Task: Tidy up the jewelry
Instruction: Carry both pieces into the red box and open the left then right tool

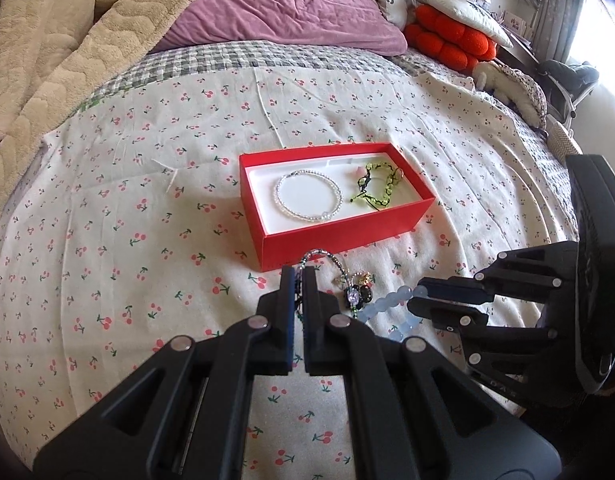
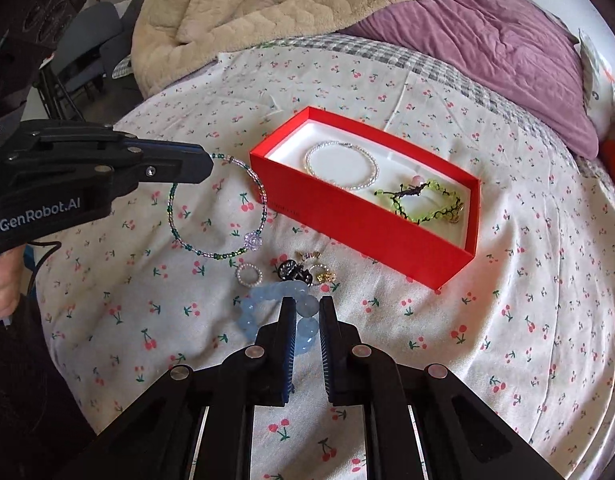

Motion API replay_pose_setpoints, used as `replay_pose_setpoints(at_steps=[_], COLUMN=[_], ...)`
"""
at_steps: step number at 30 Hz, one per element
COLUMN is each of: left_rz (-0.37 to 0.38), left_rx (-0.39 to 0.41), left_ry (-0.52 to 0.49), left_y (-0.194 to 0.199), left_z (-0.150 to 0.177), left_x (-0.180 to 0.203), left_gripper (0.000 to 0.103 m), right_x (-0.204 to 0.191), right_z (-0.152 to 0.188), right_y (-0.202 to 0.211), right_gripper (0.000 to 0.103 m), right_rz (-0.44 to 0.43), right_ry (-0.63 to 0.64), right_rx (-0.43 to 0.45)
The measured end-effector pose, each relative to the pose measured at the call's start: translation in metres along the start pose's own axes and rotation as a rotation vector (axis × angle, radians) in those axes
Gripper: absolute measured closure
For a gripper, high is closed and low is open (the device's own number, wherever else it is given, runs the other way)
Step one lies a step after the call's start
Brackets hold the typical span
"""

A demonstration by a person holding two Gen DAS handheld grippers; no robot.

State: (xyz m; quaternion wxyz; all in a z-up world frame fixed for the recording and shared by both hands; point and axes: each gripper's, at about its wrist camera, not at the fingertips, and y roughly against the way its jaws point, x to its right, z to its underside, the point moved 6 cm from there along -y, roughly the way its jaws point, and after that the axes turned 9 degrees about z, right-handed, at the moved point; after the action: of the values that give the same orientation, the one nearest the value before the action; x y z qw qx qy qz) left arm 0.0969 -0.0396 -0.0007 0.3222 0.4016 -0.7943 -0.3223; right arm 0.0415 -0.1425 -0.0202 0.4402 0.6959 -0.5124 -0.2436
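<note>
Two bracelets already in the red box (image 2: 359, 216) on the cherry-print sheet (image 2: 507, 320): pearl bracelet (image 2: 341, 170) at the far end, green braided bracelet (image 2: 425, 204) at the near end. Left gripper (image 2: 209, 164) pinched almost closed on the thin seed-bead bracelet (image 2: 217, 208), its loop lying beside the box. Right gripper (image 2: 307, 308) part-open, fingers straddling the pale blue bead bracelet (image 2: 263, 300) on the sheet, grip not certain; small pearl ring (image 2: 249, 274) and dark charms (image 2: 293, 270) just beyond
</note>
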Motion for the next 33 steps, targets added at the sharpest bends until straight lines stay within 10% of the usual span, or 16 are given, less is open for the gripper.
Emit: replay_pose_setpoints(at_steps=[33], left_rz=[0.009], left_rx=[0.073], left_ry=[0.09], left_y=[-0.058], left_z=[-0.062], left_x=[-0.009], left_gripper=[0.099], right_x=[0.093], right_z=[-0.095], right_y=[0.025], right_gripper=[0.092], right_rz=[0.029], right_ry=[-0.279], right_rx=[0.142])
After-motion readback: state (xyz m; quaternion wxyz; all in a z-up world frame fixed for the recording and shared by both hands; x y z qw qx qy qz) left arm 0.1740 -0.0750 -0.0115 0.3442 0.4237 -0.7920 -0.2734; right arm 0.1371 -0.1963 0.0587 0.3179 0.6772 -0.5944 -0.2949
